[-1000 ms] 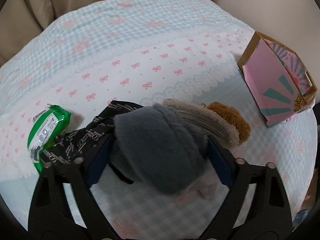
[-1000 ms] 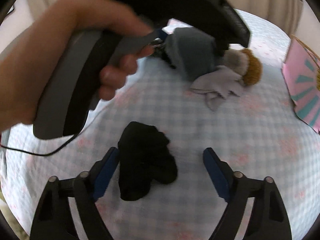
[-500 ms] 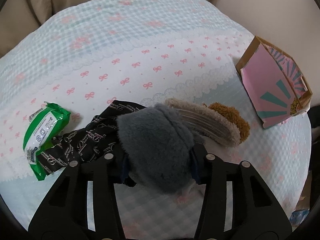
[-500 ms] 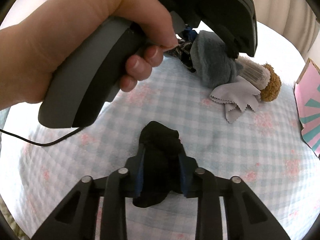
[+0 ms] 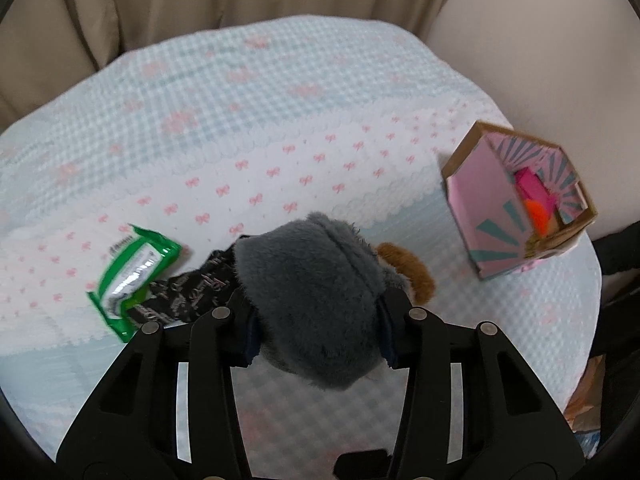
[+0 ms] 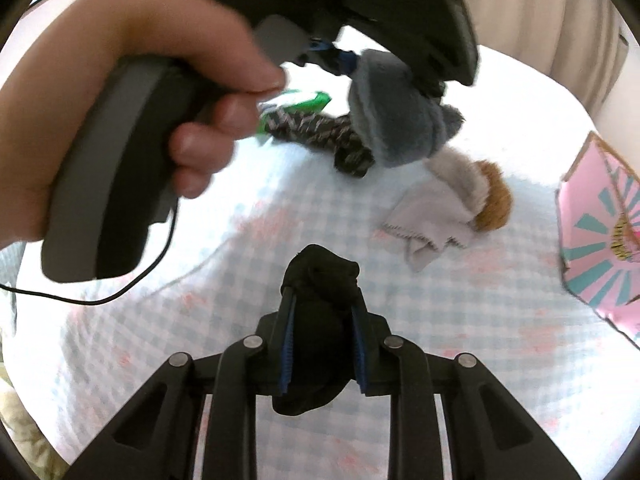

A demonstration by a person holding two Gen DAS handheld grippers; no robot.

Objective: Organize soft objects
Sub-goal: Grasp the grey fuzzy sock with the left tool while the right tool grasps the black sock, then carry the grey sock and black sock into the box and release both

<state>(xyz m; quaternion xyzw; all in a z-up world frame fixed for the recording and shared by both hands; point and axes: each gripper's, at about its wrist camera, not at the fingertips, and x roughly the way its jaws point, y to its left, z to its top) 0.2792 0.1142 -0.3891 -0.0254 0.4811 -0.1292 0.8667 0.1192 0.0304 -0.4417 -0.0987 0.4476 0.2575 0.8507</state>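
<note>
My left gripper (image 5: 318, 340) is shut on a grey fluffy plush piece (image 5: 316, 292), held a little above the bed. In the right wrist view the same grey plush (image 6: 396, 116) hangs under that gripper, whose handle a person's hand (image 6: 120, 80) grips. My right gripper (image 6: 323, 320) is shut on a bunched black sock-like cloth (image 6: 320, 276), also off the cover. On the bed lie a beige fuzzy piece with a brown plush end (image 6: 492, 200) and a flat grey cloth (image 6: 428, 228) beside it.
A green wipes pack (image 5: 132, 276) and a black patterned cloth (image 5: 188, 292) lie to the left on the blue-checked bed cover (image 5: 280, 120). An open pink cardboard box (image 5: 512, 204) stands at the right edge. Beige curtains hang behind the bed.
Both grippers closed from wide open, the left on the grey plush and the right on the black cloth. Both then rose, lifting their pieces off the cover.
</note>
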